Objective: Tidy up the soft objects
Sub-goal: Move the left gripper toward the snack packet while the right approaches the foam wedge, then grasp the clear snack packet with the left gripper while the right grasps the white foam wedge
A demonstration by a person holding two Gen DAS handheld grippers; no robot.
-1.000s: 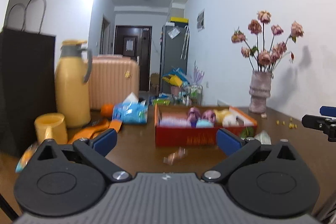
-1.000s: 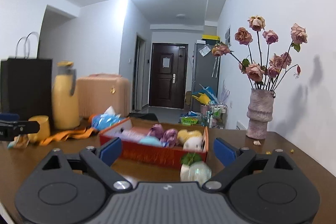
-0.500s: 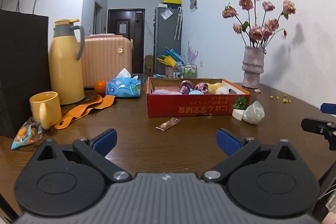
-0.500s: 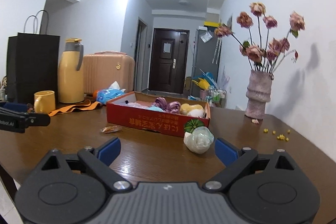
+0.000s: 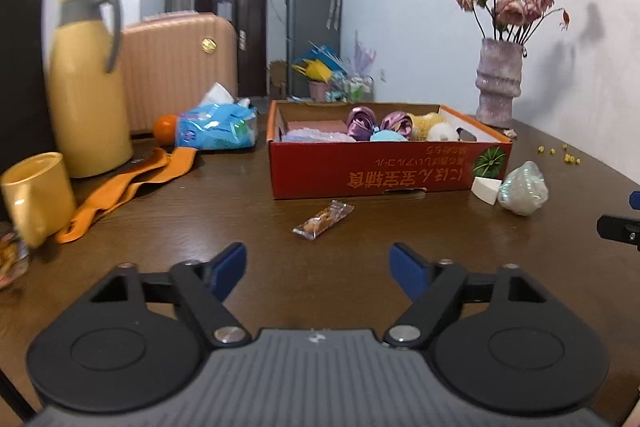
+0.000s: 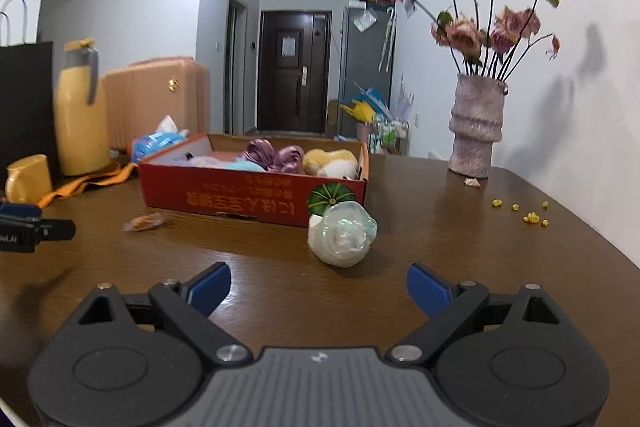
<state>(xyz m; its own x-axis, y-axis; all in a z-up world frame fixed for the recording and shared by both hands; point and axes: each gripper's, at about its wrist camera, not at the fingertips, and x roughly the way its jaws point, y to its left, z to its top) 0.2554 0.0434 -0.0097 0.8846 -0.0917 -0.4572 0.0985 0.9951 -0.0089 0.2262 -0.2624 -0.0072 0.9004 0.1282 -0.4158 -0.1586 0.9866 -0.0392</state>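
A red cardboard box stands on the brown table and holds several soft items, among them purple satin scrunchies and a yellow and white plush. A pale shimmery soft ball lies on the table by the box's right corner, next to a white wedge sponge. My left gripper is open and empty, behind a snack wrapper. My right gripper is open and empty, a little short of the ball.
A yellow thermos, yellow mug, orange strap, blue tissue pack and an orange sit at the left. A vase of dried roses stands at the back right. Yellow crumbs lie near it.
Both grippers have tilted down and come nearer the table. The box, ball and wrapper now look larger and lower in view. Both jaws have narrowed slightly but stay open.
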